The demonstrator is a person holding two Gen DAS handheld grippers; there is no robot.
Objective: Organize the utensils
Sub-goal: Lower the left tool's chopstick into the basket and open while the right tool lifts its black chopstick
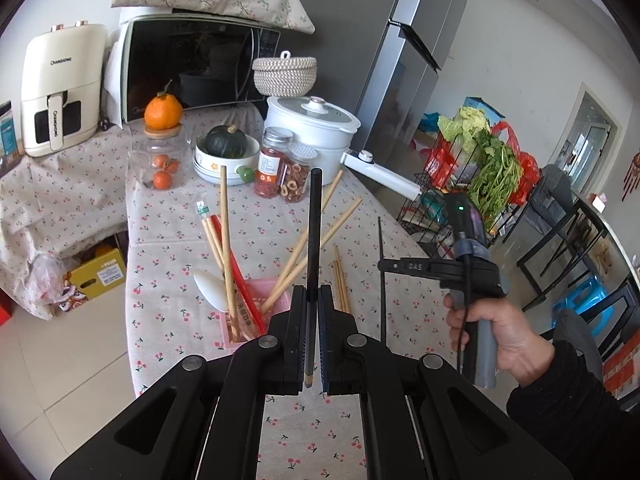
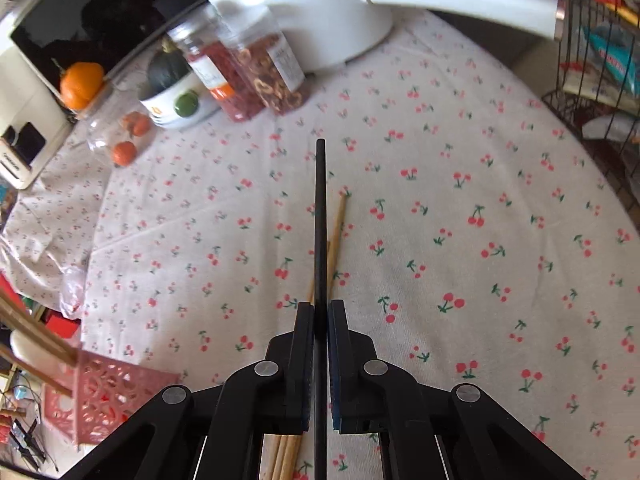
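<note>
Two black chopsticks [image 1: 313, 240] [image 2: 320, 220], each pointing forward (clamped), lengthwise between fingers [image 1: 298, 332]

Soft, even daylight in both views; bright, no harsh shadows. Left wrist view sharp throughout; reflections on dark microwave door [image 1: 196, 66], sheen along fridge edge [image 1: 404, 52]. Strong fisheye bending: table edge, walls, floor tiles curve; dark vignette in corners. Right wrist view motion-blurred, worst toward rim: white pot handle [image 2: 460, 0], jars [image 2: 248, 76], pink basket [image 2: 100, 396] smeared; cherry-print tablecloth [image 2: 460, 220] soft. Near gripper parts in shade, bolt heads glinting.
</note>
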